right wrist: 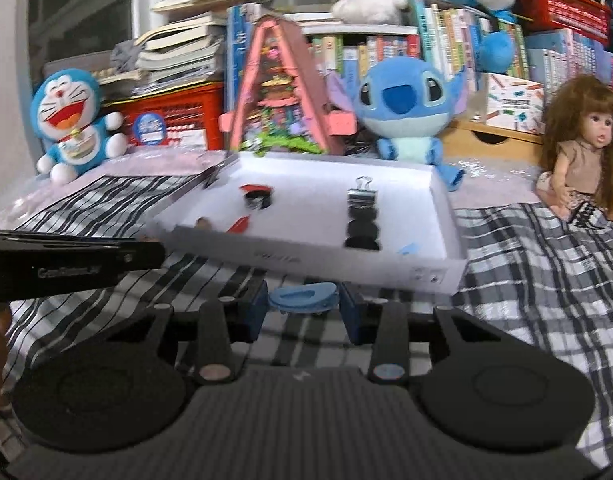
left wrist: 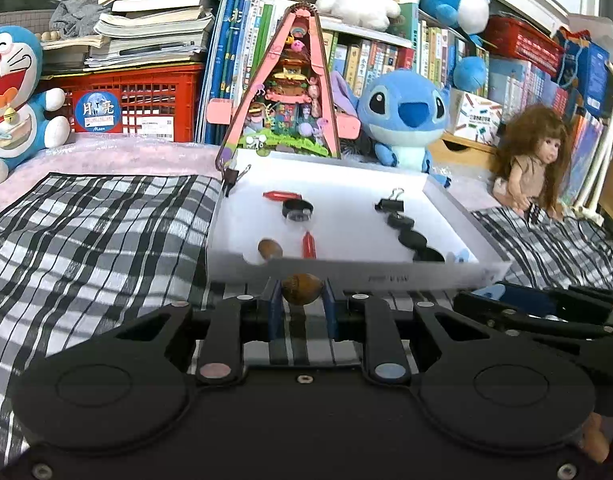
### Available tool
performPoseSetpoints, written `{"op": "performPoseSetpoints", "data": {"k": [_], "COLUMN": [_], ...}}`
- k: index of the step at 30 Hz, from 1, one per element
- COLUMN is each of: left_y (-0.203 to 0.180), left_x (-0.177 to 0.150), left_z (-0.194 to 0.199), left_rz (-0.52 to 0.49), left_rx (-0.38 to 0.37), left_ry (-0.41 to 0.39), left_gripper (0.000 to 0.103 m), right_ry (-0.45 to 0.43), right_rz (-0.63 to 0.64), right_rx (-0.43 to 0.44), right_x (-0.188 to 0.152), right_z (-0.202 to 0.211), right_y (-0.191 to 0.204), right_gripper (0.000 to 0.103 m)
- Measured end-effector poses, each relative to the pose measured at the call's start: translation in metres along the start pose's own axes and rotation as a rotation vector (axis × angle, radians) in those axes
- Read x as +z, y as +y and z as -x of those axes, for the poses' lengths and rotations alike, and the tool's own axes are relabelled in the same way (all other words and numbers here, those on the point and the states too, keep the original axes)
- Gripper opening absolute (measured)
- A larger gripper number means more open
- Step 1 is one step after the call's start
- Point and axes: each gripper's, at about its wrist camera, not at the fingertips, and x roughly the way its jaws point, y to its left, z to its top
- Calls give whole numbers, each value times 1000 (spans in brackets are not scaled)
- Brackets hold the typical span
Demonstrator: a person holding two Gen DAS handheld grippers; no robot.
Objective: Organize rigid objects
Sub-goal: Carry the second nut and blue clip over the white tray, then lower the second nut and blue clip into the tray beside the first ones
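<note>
My left gripper (left wrist: 302, 296) is shut on a brown oval nut-like piece (left wrist: 301, 289), held just in front of the white tray's near wall (left wrist: 366, 276). My right gripper (right wrist: 304, 300) is shut on a light blue flat piece (right wrist: 303, 298), held before the same tray's near wall (right wrist: 326, 262). The tray holds two red pieces (left wrist: 281, 195), a black cap (left wrist: 297, 210), a brown piece (left wrist: 269, 249), a black binder clip (left wrist: 390, 202), a row of black discs (left wrist: 410, 236) and a small blue piece (left wrist: 461, 256). The right gripper also shows at the right edge of the left wrist view (left wrist: 538, 312).
A black-and-white checked cloth (left wrist: 86, 232) covers the surface. Behind the tray stand a pink triangular toy house (left wrist: 290, 92), a Stitch plush (left wrist: 406, 116), a Doraemon plush (left wrist: 10, 96), a doll (left wrist: 534, 156), a red crate (left wrist: 146, 96) and shelves of books.
</note>
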Motion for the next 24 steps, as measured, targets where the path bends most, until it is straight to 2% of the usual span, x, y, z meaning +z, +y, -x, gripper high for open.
{"op": "performPoseSetpoints", "data": {"k": [11, 24], "left_y": [-3, -3], "left_x": [20, 23], "left_z": [-15, -26], "left_rz": [-1, -6], "left_rx": [25, 44], "left_ry": [-10, -1], "left_gripper": [21, 21], "right_ry": [9, 17], "right_rz": [-76, -82], "right_rx": [-44, -51], "right_x": [17, 19], "right_z": [-10, -18], "right_y": [-29, -33], "right_gripper": [45, 45]}}
